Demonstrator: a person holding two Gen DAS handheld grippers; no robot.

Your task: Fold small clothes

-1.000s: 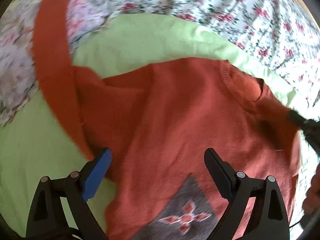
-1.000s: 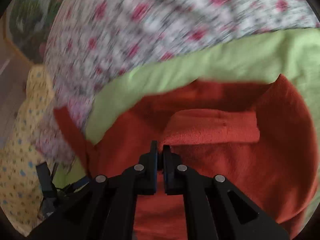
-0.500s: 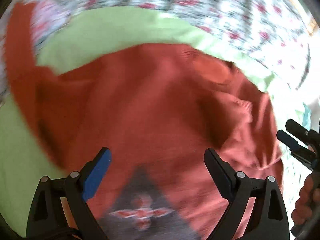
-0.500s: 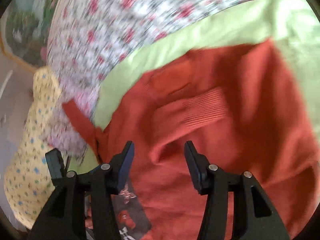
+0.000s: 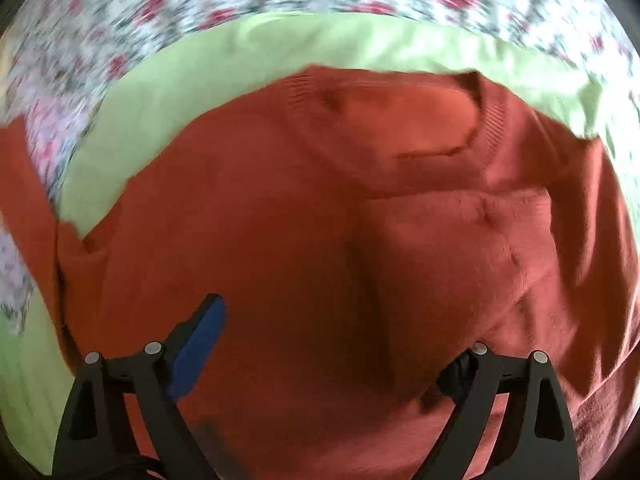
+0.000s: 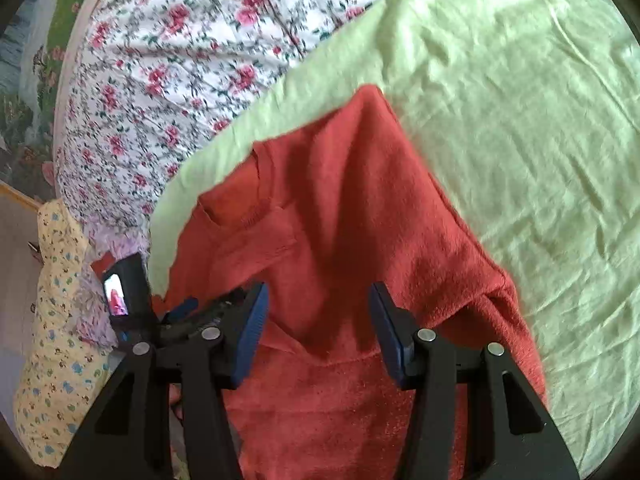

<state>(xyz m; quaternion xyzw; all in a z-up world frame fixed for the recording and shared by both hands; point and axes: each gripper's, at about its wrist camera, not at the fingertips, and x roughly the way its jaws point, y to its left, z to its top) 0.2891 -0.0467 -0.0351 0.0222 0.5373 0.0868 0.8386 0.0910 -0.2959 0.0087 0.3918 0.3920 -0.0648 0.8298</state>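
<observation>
Opened right claw (image 6: 320,320) hangs over red sweater (image 6: 340,220).

A small sweater (image 6: 360,240) lies on a sheet (image 6: 520,100) spread over a flowered bedcover (image 6: 180,60), its neckline toward the sheet's far edge and one sleeve folded across its chest. Its other sleeve (image 5: 24,208) runs off the sheet's left edge onto the bedcover. A patterned cloth (image 6: 56,340) lies at the bedcover's left edge.
</observation>
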